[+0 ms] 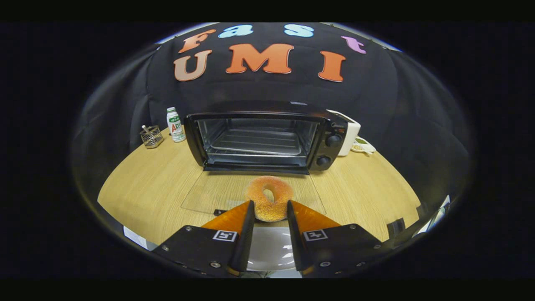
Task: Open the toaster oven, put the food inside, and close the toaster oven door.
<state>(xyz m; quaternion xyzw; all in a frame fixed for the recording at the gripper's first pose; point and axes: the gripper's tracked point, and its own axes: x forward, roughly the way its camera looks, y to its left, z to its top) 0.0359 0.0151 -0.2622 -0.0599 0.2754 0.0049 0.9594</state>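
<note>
While the toaster oven (263, 140) gapes, the gripper (270, 207) clamps the bagel (269, 200).

Cloth-walled recording booth, wooden table (146, 184), toaster oven (267, 140).

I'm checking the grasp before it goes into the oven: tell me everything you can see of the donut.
The donut is a ring with an oval hole, orange-tan, with a grainy, sugary-looking surface. It stands tilted on edge, its hole facing the camera, held between the fingers of the hand-held gripper, which press on its lower sides. It is above the toaster oven's opened glass door, just ahead of the open cavity.
</note>
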